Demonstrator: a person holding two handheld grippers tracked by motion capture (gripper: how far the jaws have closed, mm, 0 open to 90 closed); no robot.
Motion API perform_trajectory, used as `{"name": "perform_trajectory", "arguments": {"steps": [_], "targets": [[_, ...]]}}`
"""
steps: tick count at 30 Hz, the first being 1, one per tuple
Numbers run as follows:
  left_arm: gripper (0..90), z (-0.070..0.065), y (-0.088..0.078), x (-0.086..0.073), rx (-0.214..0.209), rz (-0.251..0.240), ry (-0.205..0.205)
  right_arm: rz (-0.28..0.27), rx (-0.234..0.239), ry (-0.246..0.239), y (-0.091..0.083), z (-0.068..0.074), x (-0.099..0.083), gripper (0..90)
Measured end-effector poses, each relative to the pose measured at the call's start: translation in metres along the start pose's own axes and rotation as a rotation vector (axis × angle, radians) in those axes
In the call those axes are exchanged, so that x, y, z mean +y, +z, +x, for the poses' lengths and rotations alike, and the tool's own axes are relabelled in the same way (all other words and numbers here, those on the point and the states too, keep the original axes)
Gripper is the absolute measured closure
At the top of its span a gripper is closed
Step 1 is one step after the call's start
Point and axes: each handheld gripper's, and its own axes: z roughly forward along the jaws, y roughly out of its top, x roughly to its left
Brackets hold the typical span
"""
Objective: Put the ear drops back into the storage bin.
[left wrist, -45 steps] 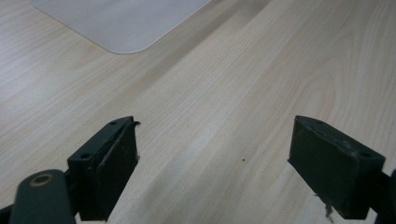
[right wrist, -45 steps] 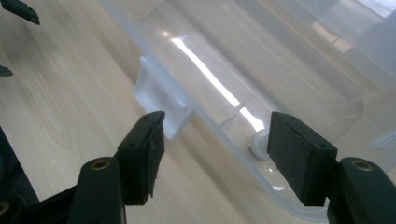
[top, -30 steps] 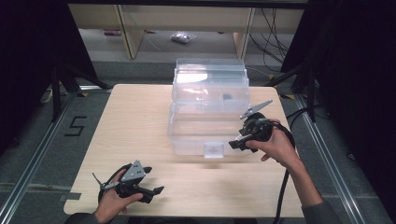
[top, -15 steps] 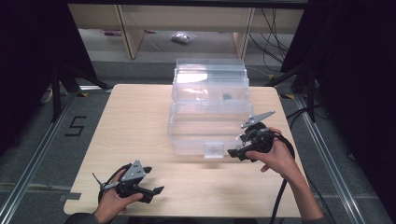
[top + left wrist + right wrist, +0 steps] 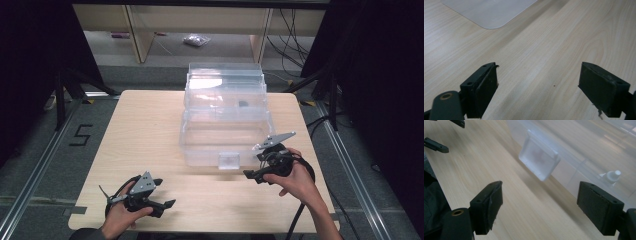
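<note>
A: Where is the clear plastic storage box with its lid shut (image 5: 225, 117)?

B: It stands on the pale wooden worktop (image 5: 145, 130), toward the far side and a little right of the middle. Its frosted front latch (image 5: 229, 161) hangs at the middle of the near wall, and in the right gripper view that latch (image 5: 539, 161) sits ahead of the jaws, just above the wood.

A: And the right tongs (image 5: 256, 167)?

B: They are held low just beside the box's near right corner, pointing left toward the latch. Their jaws have just been opening and stand wide apart, with nothing between them but bare worktop. I see no contact with the box.

A: Anything inside the box?

B: A small white capped bottle (image 5: 611, 176) shows through the wall in the right gripper view, and a small dark thing (image 5: 243, 104) from above; I can't tell what that is.

A: The left tongs (image 5: 164, 195)?

B: They rest on the near left part of the worktop in the person's left hand (image 5: 122, 216), well apart from the box. The jaws are spread, holding nothing.
</note>
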Motion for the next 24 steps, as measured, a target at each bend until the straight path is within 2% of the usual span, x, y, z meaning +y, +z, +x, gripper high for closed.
{"name": "perform_trajectory", "arguments": {"steps": [4, 5, 6, 7, 10, 11, 12, 14, 16, 17, 19, 20, 21, 24], "targets": [[14.8, 0.0, 0.0, 0.0, 0.001, 0.0, 0.001, 0.003, 0.005, 0.006, 0.003, 0.002, -0.006, 21.1], [14.8, 0.0, 0.0, 0.0, -0.001, -0.005, -0.007, 0.005, 0.004, 0.026, 0.004, 0.003, -0.007, 21.0], [14.8, 0.0, 0.0, 0.0, 0.0, 0.002, 0.002, 0.002, -0.002, 0.006, 0.005, 0.002, -0.009, 20.8], [14.8, 0.0, 0.0, 0.0, -0.002, -0.003, -0.004, 0.012, 0.007, 0.016, 0.005, 0.003, -0.01, 20.6], [14.8, -0.001, 0.0, 0.0, -0.002, -0.004, -0.006, -0.01, -0.004, -0.003, 0.007, 0.004, -0.015, 18.8], [14.8, 0.0, 0.0, 0.0, -0.003, -0.004, -0.005, 0.002, 0.008, 0.001, 0.006, 0.004, -0.016, 18.8], [14.8, -0.001, 0.0, 0.0, -0.003, -0.004, -0.005, -0.009, 0.005, 0.015, 0.007, 0.006, -0.017, 18.7], [14.8, -0.001, 0.0, 0.0, -0.003, -0.004, -0.005, -0.01, 0.004, -0.007, 0.008, 0.006, -0.021, 18.6], [14.8, -0.001, 0.0, 0.0, -0.002, -0.004, -0.004, -0.026, 0.003, -0.001, 0.01, 0.009, -0.024, 18.6], [14.8, -0.001, 0.0, 0.0, -0.002, -0.004, -0.004, -0.02, 0.002, -0.022, 0.01, 0.008, -0.027, 18.6], [14.9, -0.001, 0.0, 0.0, -0.002, -0.004, -0.004, -0.027, 0.005, 0.002, 0.011, 0.011, -0.03, 18.6], [14.8, -0.001, 0.0, 0.0, -0.002, -0.004, -0.004, -0.041, -0.007, -0.01, 0.013, 0.011, -0.032, 18.6], [14.8, -0.001, 0.0, 0.0, -0.002, -0.004, -0.004, -0.025, 0.006, -0.001, 0.012, 0.011, -0.034, 18.6], [14.8, -0.001, 0.0, 0.0, -0.002, -0.007, -0.001, -0.037, -0.007, -0.001, 0.017, 0.012, -0.042, 18.8]]}}
